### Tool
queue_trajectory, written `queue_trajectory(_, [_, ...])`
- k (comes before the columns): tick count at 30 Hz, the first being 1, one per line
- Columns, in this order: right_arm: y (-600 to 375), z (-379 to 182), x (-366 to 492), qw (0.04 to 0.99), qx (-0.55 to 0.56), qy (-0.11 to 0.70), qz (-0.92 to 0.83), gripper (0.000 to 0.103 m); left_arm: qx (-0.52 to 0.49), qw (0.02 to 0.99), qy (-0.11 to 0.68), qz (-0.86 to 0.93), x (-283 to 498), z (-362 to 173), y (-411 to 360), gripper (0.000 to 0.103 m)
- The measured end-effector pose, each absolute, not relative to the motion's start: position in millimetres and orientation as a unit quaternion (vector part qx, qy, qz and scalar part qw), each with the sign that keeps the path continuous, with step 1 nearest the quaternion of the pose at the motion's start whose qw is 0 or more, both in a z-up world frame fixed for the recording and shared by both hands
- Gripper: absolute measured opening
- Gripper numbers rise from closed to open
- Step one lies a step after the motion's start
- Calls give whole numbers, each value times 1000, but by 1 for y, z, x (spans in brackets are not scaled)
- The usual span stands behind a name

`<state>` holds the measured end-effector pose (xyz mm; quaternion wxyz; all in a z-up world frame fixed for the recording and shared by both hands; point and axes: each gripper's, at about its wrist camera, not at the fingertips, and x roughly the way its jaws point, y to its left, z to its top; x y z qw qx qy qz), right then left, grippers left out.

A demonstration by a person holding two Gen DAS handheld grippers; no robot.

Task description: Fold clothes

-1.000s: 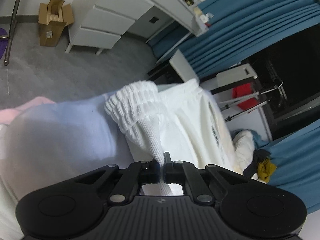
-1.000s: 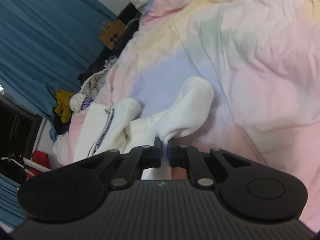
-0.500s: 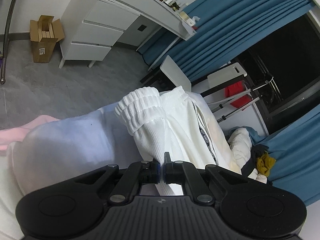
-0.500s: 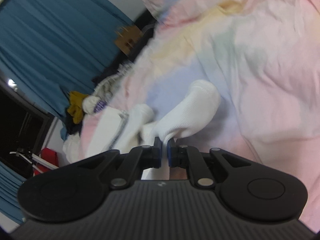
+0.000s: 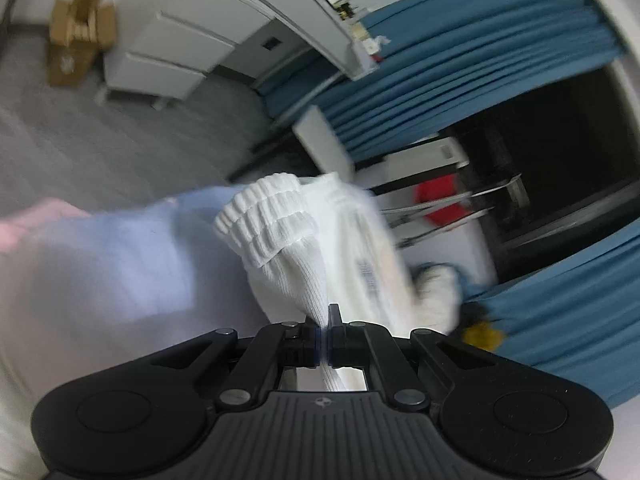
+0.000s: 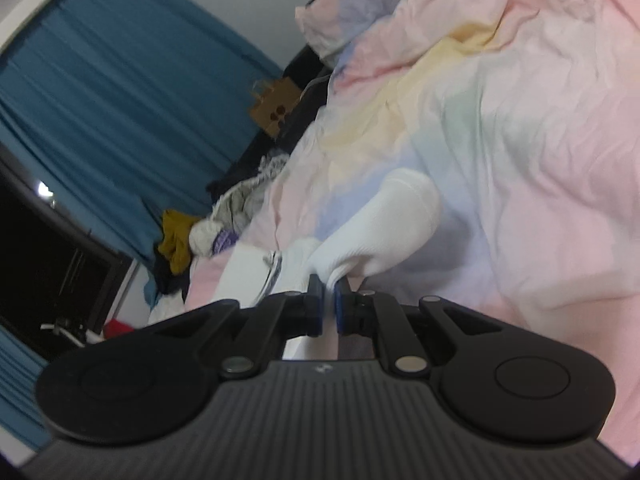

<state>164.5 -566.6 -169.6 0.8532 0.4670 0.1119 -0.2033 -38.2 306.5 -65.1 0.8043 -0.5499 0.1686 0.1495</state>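
Left wrist view first: bed (image 5: pixel 100 264) as the landmark, covered in pastel bedding, taking up the near and left part of the scene, with grey floor (image 5: pixel 100 152) beyond its far edge and a white dresser (image 5: pixel 172 52) well past that. Blue curtains (image 5: pixel 460 60) and a dark window behind the bed's right end. Open room mostly over the bed itself and out above the floor; much tighter toward the curtain side, where a drying rack (image 5: pixel 452 208) and a heap of loose clothes (image 6: pixel 224 216) sit against the bed's edge

Folding judged as barely begun: white sock (image 5: pixel 288 256) lifted off the bed, stretched between both tools, ribbed cuff end up in the left wrist view, rounded toe end (image 6: pixel 408 208) hanging just above the bedding in the right wrist view. No fold made in it yet. White trousers with a striped band (image 5: pixel 360 240) lying on the bed just behind the sock, apparently unfolded, plus the heap at the bed's end, all likely left to do

Left gripper (image 5: pixel 325 332) pressed together, pinching the sock's knit. Right gripper (image 6: pixel 327 300) likewise clamped, a thin fold of the same sock caught between its blue pads (image 6: pixel 316 304)
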Motion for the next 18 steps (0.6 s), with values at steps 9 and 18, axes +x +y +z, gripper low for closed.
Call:
queue_trajectory(9, [-580,-187,163,833,482,147,-227,9,-545,806,182,143,-36,-67,303,3])
queue_trajectory(18, [-577,-189,164,830,484,157,-227,9,-550,803,178,145,-37,-69,304,3])
